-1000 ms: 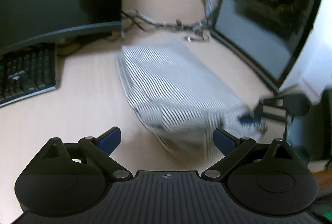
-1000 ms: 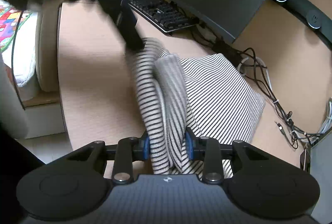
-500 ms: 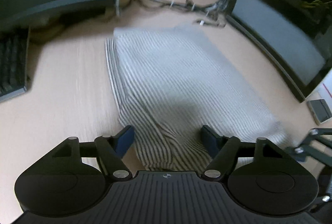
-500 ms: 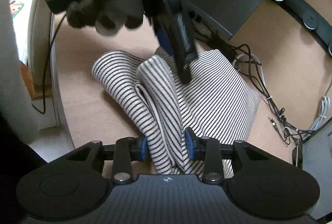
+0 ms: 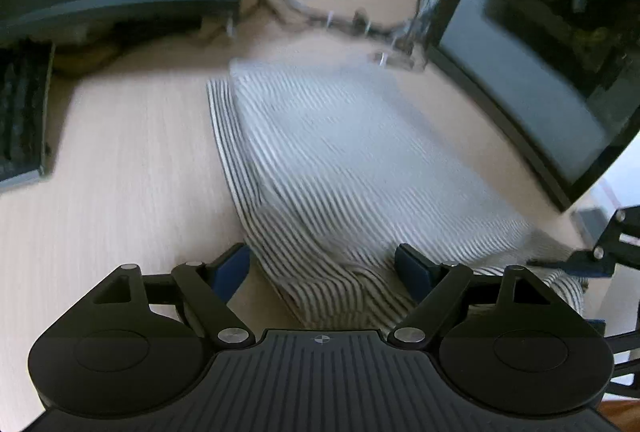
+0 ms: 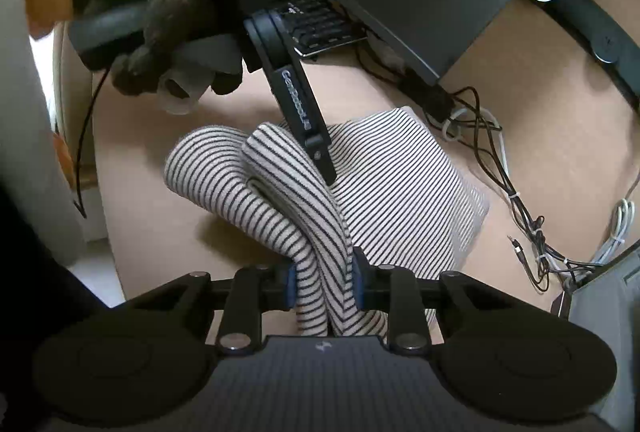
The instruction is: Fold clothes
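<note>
Both grippers point slanting down at the striped garment (image 6: 400, 192), which lies half folded on the wooden desk (image 5: 120, 172) between a keyboard (image 6: 316, 24) and a bundle of cables (image 6: 520, 200). The right gripper (image 6: 325, 282) is closing, its pads pressing on a bunched fold at the near edge. The left gripper (image 5: 322, 266), held by a gloved hand (image 6: 160, 24), is opening wide over the cloth without pressing it; bare desk stays free on its left.

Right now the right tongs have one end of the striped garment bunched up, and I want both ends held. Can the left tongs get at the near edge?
Probably yes: the left tongs, opening, straddle the striped garment's near edge, nothing between.
</note>
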Available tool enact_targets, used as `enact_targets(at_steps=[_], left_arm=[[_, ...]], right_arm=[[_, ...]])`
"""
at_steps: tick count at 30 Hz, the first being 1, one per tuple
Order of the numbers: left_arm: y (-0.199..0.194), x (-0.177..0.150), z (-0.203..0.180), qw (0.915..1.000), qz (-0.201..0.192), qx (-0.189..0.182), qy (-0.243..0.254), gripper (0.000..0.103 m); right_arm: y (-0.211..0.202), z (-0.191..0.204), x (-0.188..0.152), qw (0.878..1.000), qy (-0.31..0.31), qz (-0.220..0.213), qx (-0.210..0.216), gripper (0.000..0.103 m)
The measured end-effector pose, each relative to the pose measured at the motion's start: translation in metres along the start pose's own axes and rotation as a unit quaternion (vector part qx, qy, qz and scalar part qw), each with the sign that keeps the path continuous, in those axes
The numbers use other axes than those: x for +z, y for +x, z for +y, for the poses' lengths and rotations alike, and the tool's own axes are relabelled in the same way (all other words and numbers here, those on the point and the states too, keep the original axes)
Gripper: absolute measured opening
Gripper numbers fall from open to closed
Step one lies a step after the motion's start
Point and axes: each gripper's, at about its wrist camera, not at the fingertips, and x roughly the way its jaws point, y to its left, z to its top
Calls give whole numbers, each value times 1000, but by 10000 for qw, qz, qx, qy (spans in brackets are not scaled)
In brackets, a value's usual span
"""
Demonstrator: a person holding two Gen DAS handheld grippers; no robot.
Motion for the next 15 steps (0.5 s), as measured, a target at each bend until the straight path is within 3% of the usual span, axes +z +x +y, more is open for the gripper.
enact_targets(at_steps=[7,12,15], left_arm=[[-3,24,18,9982,-323,-209,462,85],[12,16,1,9928,-59,-332,1150,77],[13,8,4,9898,-37,-542,1316,74]], right_arm=[[-53,11,29,9970,-229,445,583,23],[-79,3,58,9911,-1037,529,652,23],[-62,-25,73,9856,-1530,492,528,24]])
